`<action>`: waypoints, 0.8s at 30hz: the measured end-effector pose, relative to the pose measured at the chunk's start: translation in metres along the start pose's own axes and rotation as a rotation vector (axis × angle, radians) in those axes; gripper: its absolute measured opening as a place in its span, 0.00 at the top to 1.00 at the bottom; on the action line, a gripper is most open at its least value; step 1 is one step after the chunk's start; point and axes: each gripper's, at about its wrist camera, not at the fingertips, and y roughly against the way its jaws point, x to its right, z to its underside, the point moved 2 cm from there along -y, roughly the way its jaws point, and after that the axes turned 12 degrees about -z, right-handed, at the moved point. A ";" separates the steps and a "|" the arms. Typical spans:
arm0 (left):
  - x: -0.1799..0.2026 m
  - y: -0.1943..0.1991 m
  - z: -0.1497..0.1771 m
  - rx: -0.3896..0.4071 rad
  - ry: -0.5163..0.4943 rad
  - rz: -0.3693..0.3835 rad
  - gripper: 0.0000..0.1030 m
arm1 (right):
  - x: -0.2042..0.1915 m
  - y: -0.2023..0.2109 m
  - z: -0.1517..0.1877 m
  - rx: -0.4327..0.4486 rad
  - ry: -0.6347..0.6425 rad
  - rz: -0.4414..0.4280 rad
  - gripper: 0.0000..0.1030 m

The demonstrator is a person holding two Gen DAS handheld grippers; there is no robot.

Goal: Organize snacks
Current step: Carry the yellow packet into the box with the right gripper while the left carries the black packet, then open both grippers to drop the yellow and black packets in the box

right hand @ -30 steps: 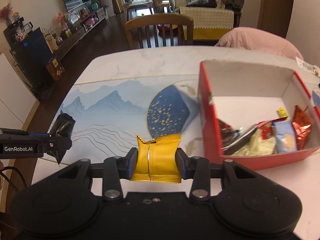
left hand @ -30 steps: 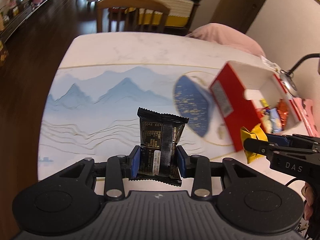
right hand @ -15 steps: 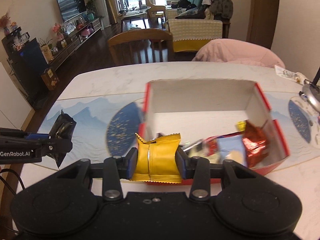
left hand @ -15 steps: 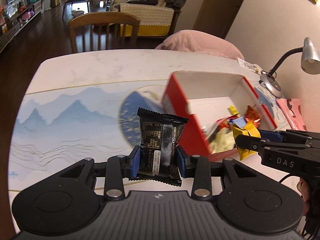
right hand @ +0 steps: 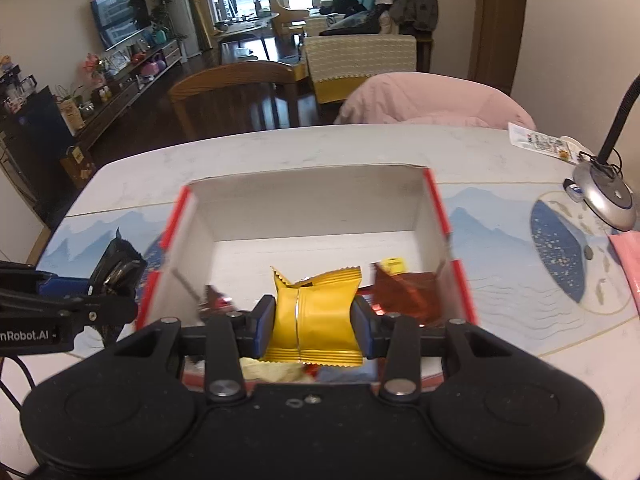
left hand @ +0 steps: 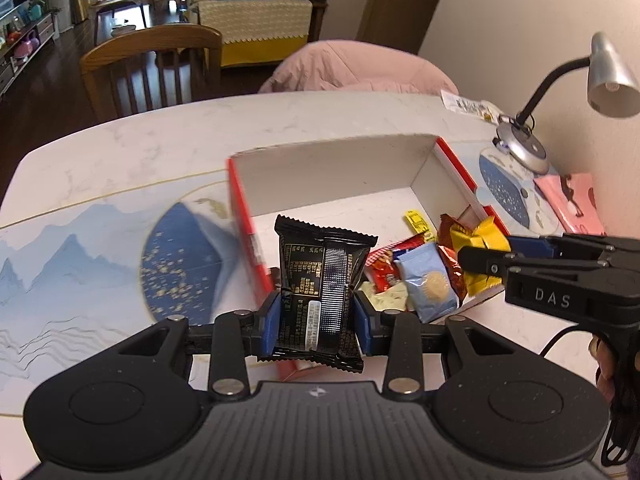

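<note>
My left gripper (left hand: 317,320) is shut on a black snack packet (left hand: 323,276) and holds it over the near left corner of the red box (left hand: 240,196). My right gripper (right hand: 315,326) is shut on a yellow snack packet (right hand: 316,312), held over the near part of the red box (right hand: 436,204). Several wrapped snacks (left hand: 424,280) lie in the box's near end; its far half is bare white. The right gripper shows in the left wrist view (left hand: 480,258) with the yellow packet (left hand: 482,236). The left gripper shows in the right wrist view (right hand: 100,300) with the black packet (right hand: 120,268).
The box stands on a white table (left hand: 160,140) with a blue mountain-print mat (left hand: 80,256). A silver desk lamp (left hand: 520,144) and a pink item (left hand: 572,200) stand at the right, by the wall. A wooden chair (right hand: 236,96) and a pink cushion (right hand: 432,100) lie beyond the table's far edge.
Both grippers have moved right, over the red box, each still holding its packet. The box now fills the middle of both views.
</note>
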 end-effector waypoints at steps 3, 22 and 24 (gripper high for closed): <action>0.014 -0.012 -0.007 -0.016 -0.016 -0.011 0.64 | 0.018 -0.003 -0.002 -0.008 -0.010 0.014 0.61; 0.053 -0.085 -0.002 -0.142 -0.109 -0.067 0.64 | 0.053 -0.032 0.012 -0.088 -0.036 0.006 0.61; 0.052 -0.084 0.000 -0.138 -0.112 -0.069 0.64 | 0.054 -0.032 0.012 -0.088 -0.038 0.002 0.61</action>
